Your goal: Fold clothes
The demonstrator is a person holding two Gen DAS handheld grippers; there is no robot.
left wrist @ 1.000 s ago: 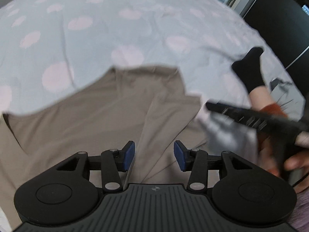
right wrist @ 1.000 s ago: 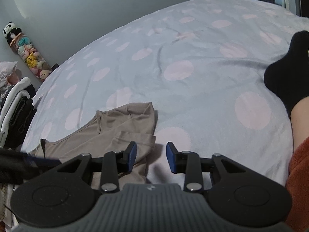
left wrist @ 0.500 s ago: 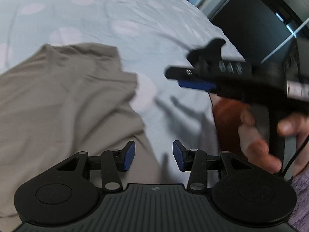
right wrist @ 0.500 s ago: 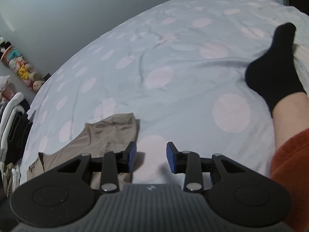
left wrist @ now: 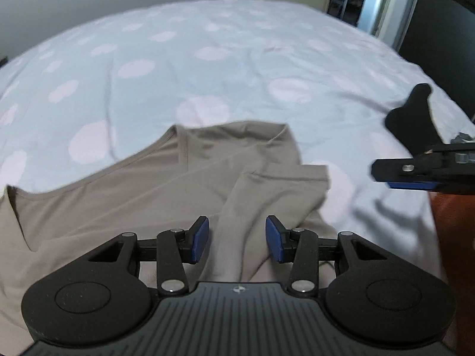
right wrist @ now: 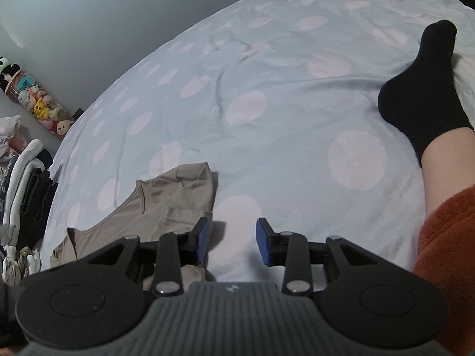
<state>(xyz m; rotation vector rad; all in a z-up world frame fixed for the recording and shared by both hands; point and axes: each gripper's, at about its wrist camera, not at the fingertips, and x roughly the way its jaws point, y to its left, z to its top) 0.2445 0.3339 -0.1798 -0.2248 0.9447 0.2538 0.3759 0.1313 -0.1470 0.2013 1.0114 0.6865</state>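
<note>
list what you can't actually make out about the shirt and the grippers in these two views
- Beige shirt, left wrist view: its lower part is cut off by the frame edge and hidden behind the left gripper, so how far it is folded is unclear.
- Shirt, right wrist view: its near part is hidden behind the right gripper.
- Right gripper, left wrist view: only its blurred tip shows, the rest is cut off at the right edge.
</note>
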